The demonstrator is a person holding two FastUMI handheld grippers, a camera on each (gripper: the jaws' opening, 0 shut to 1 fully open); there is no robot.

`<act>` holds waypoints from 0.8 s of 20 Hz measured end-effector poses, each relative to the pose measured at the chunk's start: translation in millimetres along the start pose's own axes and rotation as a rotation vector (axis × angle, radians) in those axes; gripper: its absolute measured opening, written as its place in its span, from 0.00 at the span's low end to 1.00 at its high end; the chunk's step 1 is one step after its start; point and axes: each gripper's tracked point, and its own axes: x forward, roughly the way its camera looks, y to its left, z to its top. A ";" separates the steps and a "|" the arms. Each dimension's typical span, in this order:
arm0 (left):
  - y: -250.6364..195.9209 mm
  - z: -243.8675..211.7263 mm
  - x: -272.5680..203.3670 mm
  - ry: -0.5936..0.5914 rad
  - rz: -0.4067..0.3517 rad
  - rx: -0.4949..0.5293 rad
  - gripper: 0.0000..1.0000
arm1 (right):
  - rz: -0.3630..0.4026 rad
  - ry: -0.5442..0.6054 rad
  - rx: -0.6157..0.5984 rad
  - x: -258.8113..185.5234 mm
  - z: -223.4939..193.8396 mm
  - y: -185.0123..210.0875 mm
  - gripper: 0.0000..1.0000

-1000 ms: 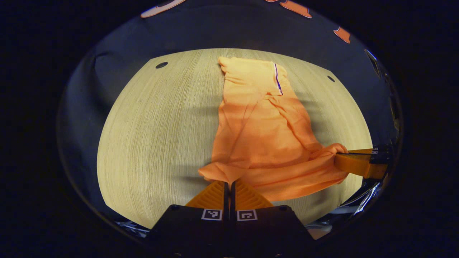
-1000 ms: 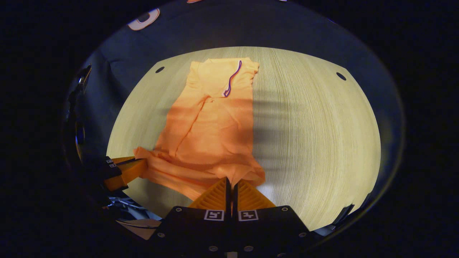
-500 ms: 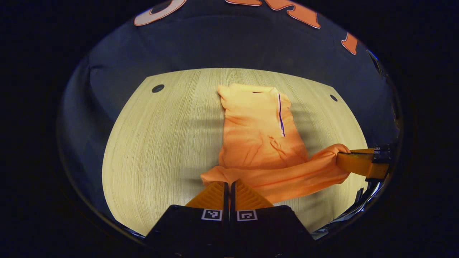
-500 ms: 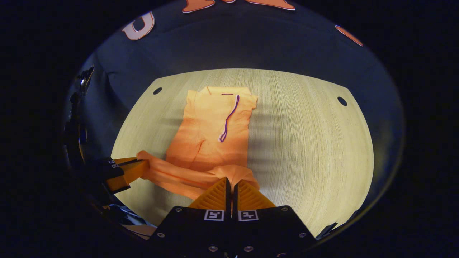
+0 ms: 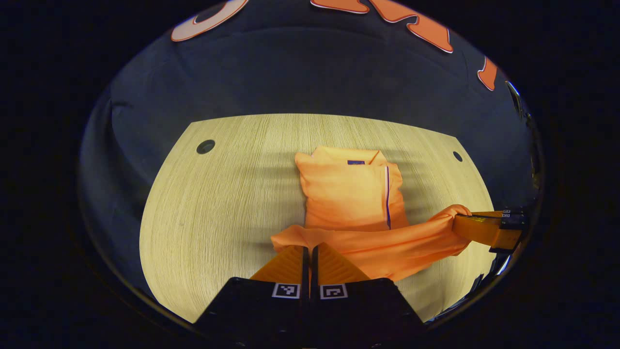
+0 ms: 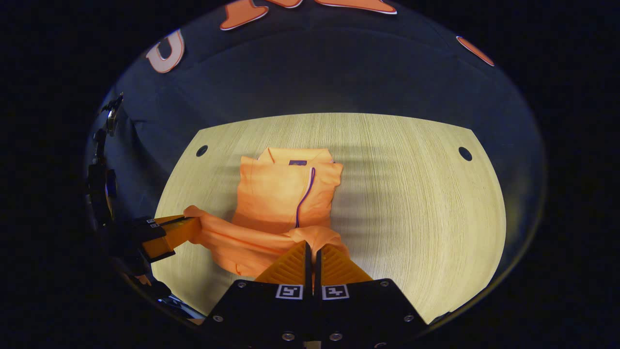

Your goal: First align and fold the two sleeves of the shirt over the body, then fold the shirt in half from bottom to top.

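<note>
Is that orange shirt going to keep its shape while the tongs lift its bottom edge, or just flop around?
Probably floppy: the orange shirt sags in a soft band between the left tongs and the right tongs. It looks thin and light, since two small pinches carry the hem. Its wrinkles suggest it will drape over the collar end, not slide across the wooden table.

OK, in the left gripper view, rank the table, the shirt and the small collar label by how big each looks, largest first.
1. Table: takes up the most of the view.
2. Shirt: clearly smaller, though its lifted hem sits nearer the camera and looks bigger for it.
3. Collar label: tiny by comparison.
</note>
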 end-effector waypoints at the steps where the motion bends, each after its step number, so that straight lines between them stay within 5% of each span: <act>1: -0.4 8.7 5.9 -0.008 0.001 0.009 0.01 | -0.004 -0.006 0.012 3.6 7.1 -2.7 0.00; 16: 13.8 96.7 107.6 -0.010 0.014 0.019 0.01 | -0.058 -0.029 0.091 103.2 96.4 -21.0 0.01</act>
